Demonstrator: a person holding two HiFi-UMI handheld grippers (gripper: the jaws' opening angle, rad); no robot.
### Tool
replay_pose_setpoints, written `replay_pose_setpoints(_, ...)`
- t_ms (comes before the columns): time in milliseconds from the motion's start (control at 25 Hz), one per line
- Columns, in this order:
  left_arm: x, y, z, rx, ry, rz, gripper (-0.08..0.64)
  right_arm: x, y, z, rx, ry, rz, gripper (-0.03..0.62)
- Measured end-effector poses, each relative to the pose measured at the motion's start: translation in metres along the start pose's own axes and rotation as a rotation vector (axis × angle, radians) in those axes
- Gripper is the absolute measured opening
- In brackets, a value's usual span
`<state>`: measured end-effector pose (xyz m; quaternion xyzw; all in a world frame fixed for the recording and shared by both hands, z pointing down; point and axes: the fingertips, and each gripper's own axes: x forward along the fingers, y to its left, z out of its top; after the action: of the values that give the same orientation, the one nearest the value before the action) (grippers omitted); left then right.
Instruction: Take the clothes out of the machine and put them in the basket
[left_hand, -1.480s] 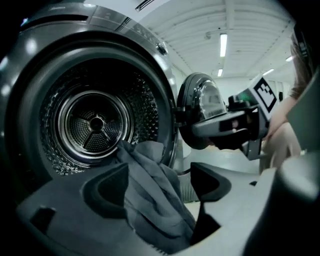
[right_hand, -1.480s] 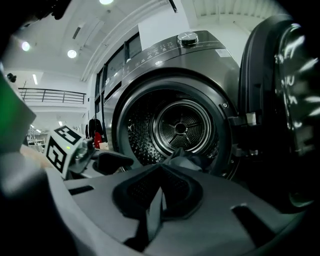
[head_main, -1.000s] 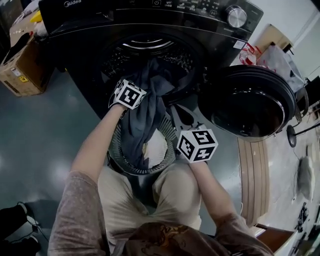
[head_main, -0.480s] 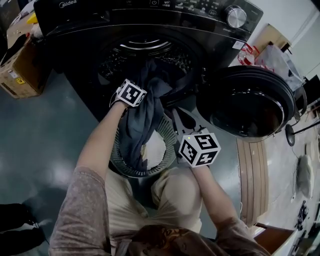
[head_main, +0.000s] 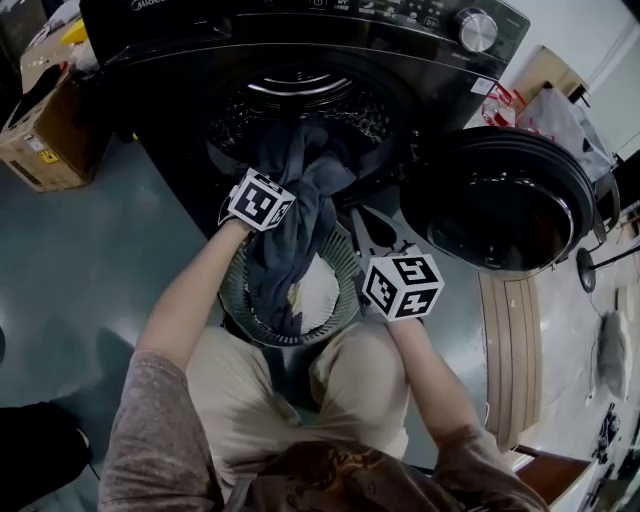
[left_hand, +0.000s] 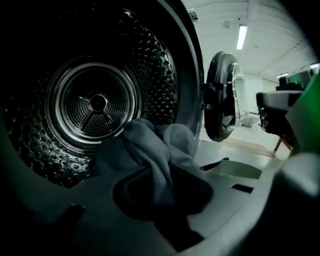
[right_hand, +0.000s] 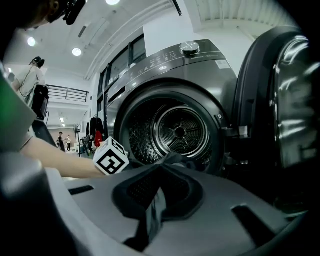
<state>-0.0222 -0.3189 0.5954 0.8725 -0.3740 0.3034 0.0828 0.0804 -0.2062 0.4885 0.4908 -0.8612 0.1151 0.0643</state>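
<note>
Glossy grey floor (head_main: 70, 260), cardboard box (head_main: 45, 140) at left.

Glossy black washing machine (head_main: 180, 60), silver knob (head_main: 477, 28) upper right. Silver drum (left_hand: 95, 102), dimpled all over. Plain dark blue-grey garment (head_main: 300, 200). Grey-green ribbed basket (head_main: 230, 295). White marker cubes (head_main: 262, 198) with black squares. Teal-grey floor (head_main: 80, 250). Brown cardboard box (head_main: 40, 140) upper left. Beige trousers (head_main: 360, 390).
</note>
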Motion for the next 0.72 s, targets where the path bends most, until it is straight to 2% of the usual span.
replay_pose_setpoints(200,-0.039,-0.034,-0.005,0.018,-0.009,-0.076,0.067,0.003,0.002,0.0,0.001,-0.004,0.001,-0.005)
replay_pose_setpoints(440,-0.087,-0.067,-0.01,-0.012,-0.061,-0.139,0.061,0.008,0.002,-0.002,0.009,-0.002,-0.006,-0.005)
replay_pose_setpoints(720,-0.116,-0.116,-0.015,0.002,-0.071,-0.229,0.06,0.013,-0.004,-0.005,-0.003,0.008,-0.034,-0.005)
